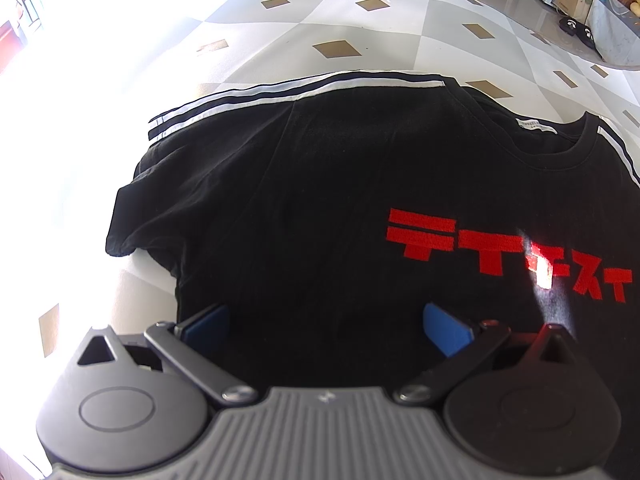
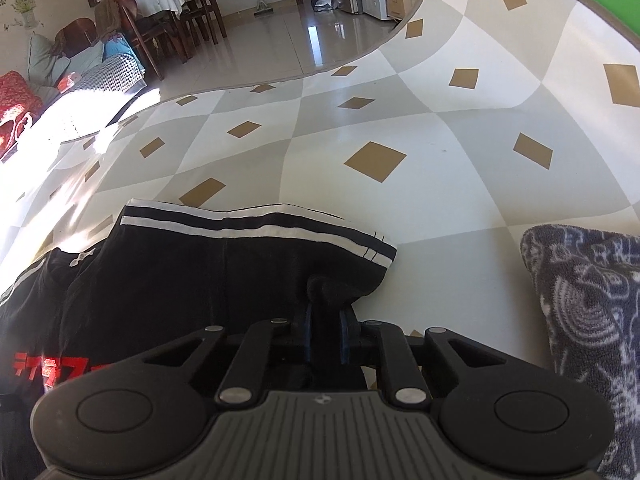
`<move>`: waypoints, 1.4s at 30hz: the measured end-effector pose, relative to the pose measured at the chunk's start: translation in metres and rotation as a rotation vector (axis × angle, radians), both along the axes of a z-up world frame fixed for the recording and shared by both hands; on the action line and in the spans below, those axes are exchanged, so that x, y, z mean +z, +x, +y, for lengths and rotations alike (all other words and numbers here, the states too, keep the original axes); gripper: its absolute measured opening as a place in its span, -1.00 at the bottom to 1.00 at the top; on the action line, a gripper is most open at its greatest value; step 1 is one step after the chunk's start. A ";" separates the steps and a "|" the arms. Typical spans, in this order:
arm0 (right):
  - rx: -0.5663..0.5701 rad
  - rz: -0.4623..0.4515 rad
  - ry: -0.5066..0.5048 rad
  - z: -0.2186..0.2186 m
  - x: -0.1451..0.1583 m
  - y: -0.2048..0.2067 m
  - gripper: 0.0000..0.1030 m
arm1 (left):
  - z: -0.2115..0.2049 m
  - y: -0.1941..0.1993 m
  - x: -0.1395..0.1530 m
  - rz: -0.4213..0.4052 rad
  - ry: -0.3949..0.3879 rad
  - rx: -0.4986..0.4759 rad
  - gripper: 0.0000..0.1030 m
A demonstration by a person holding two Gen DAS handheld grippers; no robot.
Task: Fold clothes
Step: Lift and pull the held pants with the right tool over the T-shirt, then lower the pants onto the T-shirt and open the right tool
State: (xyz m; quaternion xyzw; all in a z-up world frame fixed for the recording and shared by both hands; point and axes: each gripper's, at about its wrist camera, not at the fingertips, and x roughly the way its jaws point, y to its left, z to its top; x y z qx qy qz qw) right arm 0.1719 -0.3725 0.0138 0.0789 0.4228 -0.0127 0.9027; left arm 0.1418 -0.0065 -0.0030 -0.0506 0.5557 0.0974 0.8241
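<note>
A black T-shirt (image 1: 304,200) with red lettering and white-striped shoulders lies spread on the checked tablecloth (image 1: 360,40). My left gripper (image 1: 326,320) hovers open over its lower body, blue pads wide apart, nothing between them. In the right wrist view the same black T-shirt (image 2: 180,280) shows its striped sleeve (image 2: 256,224) lying flat. My right gripper (image 2: 326,332) is shut on a bunched fold of the shirt's black fabric near the sleeve, which bulges up between the blue pads.
A blue-and-white patterned towel (image 2: 588,312) lies on the tablecloth (image 2: 440,140) to the right of the right gripper. The table's curved edge (image 2: 320,72) runs beyond, with chairs (image 2: 132,24) and floor behind. Strong sun glare washes out the left side in the left wrist view.
</note>
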 end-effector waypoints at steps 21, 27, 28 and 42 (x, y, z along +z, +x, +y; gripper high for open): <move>0.561 -0.151 -0.120 0.116 0.026 -0.034 -0.32 | -0.016 -0.023 0.004 -0.007 0.003 0.003 1.00; 0.448 -0.104 -0.080 0.102 0.023 -0.023 -0.24 | -0.021 -0.023 0.005 -0.009 0.002 0.003 1.00; 0.430 -0.075 -0.073 0.100 0.020 -0.020 -0.22 | -0.022 -0.023 0.005 -0.010 0.002 0.002 1.00; 0.439 0.091 -0.154 0.113 -0.010 -0.020 0.14 | 0.001 -0.010 0.012 -0.015 0.000 0.038 1.00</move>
